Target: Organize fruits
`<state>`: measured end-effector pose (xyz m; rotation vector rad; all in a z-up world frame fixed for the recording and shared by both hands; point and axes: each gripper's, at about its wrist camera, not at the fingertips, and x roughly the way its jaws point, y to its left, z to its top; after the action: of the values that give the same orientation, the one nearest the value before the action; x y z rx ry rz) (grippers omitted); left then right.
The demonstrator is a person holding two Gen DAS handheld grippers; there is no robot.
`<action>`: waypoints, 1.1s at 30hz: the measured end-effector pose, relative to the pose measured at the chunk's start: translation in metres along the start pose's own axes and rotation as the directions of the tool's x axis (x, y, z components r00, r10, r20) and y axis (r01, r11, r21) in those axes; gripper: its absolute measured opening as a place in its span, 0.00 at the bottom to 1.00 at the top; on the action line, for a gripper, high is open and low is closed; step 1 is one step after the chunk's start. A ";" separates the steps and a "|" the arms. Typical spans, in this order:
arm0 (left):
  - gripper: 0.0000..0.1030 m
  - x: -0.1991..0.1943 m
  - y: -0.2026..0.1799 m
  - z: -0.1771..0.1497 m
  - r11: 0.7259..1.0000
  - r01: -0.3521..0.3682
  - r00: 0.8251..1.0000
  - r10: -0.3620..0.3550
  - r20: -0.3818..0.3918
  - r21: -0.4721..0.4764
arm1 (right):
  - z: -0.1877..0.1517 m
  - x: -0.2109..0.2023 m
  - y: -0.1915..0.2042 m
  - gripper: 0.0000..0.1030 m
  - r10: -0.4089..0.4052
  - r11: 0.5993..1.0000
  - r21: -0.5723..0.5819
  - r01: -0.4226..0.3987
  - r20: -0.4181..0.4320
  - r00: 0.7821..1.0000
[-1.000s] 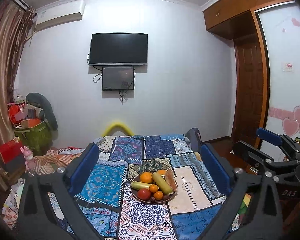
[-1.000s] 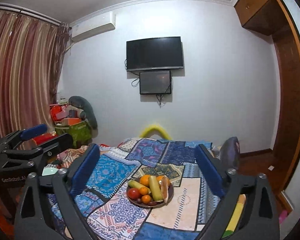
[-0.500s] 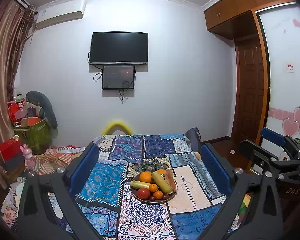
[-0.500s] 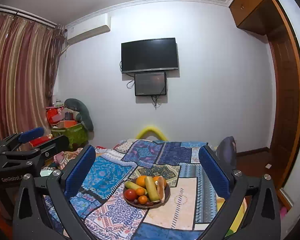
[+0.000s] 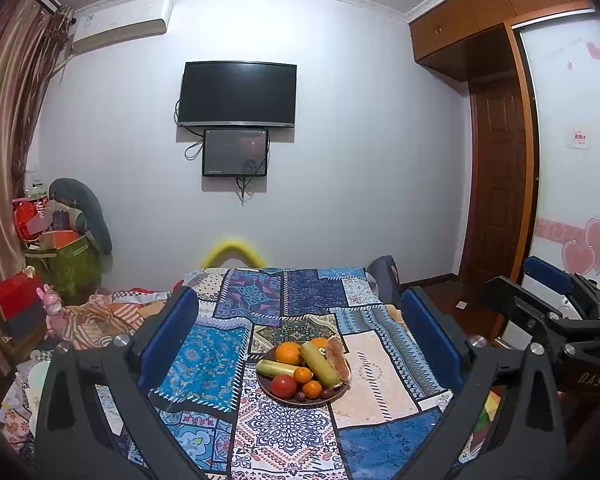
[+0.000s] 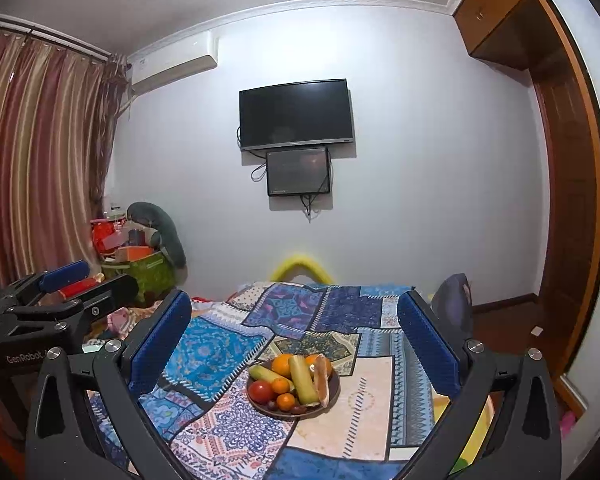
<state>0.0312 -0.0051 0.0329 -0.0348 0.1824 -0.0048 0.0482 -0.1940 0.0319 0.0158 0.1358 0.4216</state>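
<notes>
Both the left gripper (image 5: 300,344) and right gripper (image 6: 294,340) hang spread wide and empty, framing the fruit plate (image 5: 277,396) at lower centre of each frame.

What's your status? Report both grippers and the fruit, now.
Left gripper open, empty, short of the plate. Right gripper open, empty. Fruit piled on plate on the patchwork cloth. Nothing between fingers and plate.

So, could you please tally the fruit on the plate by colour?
Orange: 4
Red: 1
Yellow-green, long: 2
Dark purple, small: 2 visible
Pale pink wedge: 1
Total: 10, all on the plate.
</notes>
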 end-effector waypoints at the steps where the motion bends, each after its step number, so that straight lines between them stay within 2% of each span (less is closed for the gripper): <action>1: 1.00 0.000 0.000 0.000 1.000 0.000 1.000 0.000 0.000 0.000 | 0.000 0.000 0.000 1.00 0.000 1.000 0.001 0.000 0.001 1.000; 33: 1.00 0.000 -0.007 0.002 1.000 0.019 1.000 -0.019 -0.011 0.011 | 0.002 -0.004 -0.004 1.00 0.000 1.000 0.005 0.000 0.010 1.000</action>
<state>0.0320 -0.0116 0.0346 -0.0251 0.1927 -0.0249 0.0467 -0.1990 0.0339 0.0232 0.1271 0.4214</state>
